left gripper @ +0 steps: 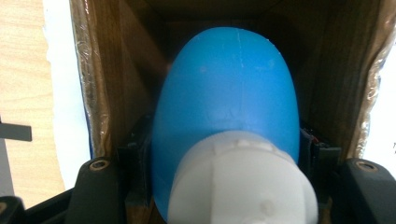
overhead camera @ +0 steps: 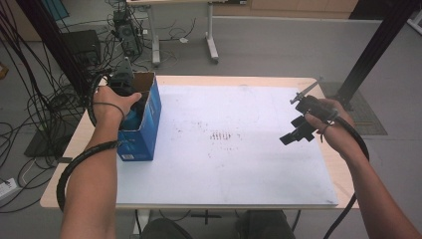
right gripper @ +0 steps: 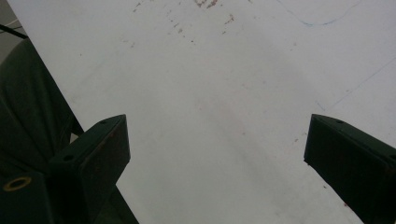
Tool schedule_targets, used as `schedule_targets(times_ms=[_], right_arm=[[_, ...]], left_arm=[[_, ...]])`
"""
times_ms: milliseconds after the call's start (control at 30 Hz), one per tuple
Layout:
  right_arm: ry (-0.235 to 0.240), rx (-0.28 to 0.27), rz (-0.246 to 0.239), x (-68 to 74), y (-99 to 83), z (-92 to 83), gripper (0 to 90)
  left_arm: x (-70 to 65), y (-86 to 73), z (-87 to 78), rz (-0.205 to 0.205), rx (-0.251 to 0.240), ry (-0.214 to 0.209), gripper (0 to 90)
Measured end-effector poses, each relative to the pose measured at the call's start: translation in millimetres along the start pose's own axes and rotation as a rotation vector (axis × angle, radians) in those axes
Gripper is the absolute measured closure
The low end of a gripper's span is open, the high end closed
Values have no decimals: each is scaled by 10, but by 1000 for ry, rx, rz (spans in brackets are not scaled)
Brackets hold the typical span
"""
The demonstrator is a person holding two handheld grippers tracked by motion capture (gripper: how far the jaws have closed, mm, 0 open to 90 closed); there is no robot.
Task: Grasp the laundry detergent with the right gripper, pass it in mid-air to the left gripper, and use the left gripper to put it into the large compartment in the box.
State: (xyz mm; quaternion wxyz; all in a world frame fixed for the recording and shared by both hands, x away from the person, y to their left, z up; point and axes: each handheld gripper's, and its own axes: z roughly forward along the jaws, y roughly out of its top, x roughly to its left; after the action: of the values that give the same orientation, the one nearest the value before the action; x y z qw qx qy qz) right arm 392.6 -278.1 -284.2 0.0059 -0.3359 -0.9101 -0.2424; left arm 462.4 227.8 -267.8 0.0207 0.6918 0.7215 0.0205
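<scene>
down in the carton, the left gripper [left gripper: 224,154] clenches a blue bottle [left gripper: 226,93] while the right gripper [right gripper: 215,154] hangs released.

seen from the left gripper view, the bottle is blue with a white cap [left gripper: 243,182], its body squeezed between the two black jaws and its rounded end pointing deeper into the brown cardboard inside of the blue box [overhead camera: 149,117]. from the high view, that box stands open-topped at the left edge of the white sheet [overhead camera: 224,149] on the bench [overhead camera: 64,164], and the left hand [overhead camera: 112,102] reaches into it from above. the right hand [overhead camera: 328,117] holds its gripper [overhead camera: 298,130] above the right part of the sheet, well apart from the box, jaws spread wide with nothing between them.
</scene>
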Motion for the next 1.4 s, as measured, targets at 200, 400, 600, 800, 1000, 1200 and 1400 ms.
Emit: schedule_targets(times_ms=[200,400,600,800,1000,1200,1400], right_arm=[[-2,-3,-1,1,4,3,66],[-4,-4,-1,6,20,9,66],[-9,-5,-6,6,31,-5,66],[-15,-13,-1,-2,29,-41,65],[-19,-11,1,-7,32,-56,65],[-25,-10,-8,-9,47,-71,65],[-29,-9,-7,-7,59,-88,65]], left_arm=[[9,-22,4,-1,-4,-3,364],[9,-31,5,-4,-9,-2,362],[-1,-31,8,-4,-9,3,361],[5,-35,7,-5,-11,2,361],[4,-30,9,-5,-10,3,360],[17,-38,9,-7,-14,-1,360],[17,-32,8,-7,-12,0,360]])
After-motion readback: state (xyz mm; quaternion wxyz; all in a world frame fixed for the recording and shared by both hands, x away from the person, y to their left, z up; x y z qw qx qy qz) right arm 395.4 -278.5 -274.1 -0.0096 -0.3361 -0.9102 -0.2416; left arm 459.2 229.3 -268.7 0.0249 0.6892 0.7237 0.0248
